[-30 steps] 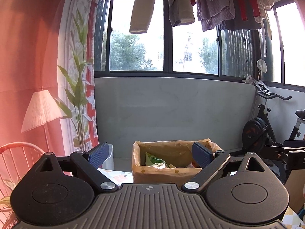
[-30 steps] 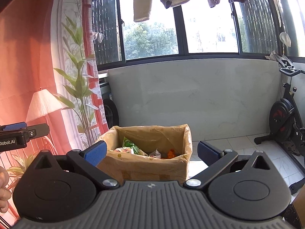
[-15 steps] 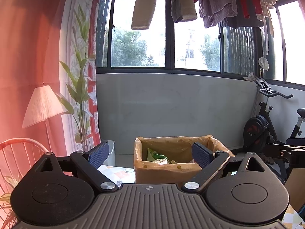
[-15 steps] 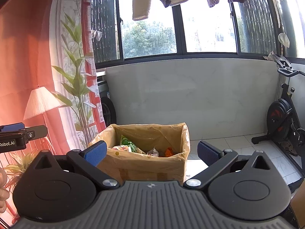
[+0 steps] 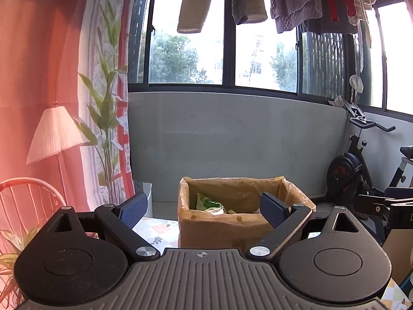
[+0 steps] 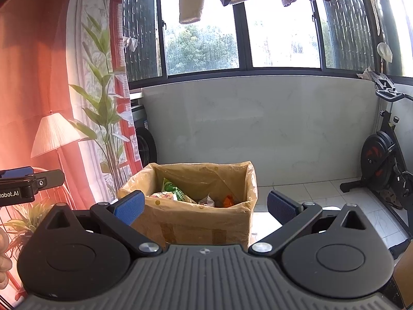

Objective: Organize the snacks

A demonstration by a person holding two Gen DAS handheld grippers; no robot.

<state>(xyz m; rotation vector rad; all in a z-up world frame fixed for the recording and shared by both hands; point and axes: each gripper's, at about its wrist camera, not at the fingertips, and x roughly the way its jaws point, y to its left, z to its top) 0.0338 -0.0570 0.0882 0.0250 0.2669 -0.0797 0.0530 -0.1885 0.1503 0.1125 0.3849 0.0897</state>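
Both my grippers, left and right, spread apart, empty. Brown plastic-lined cardboard box ahead holds several snack packets. No loose snacks visible; task seems nearly finished.

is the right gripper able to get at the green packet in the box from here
Probably yes. The right gripper is open and empty, the box is open-topped straight ahead, and the green packet lies uncovered near its left wall. The gripper would have to clear the near rim first.

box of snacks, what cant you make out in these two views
- Box bottom: right wrist view, near wall hides it.
- Snacks: both views, too small to identify; only green and orange wrappers show.
- Table: left wrist view, mostly behind the left gripper.
- Right gripper: open, empty.
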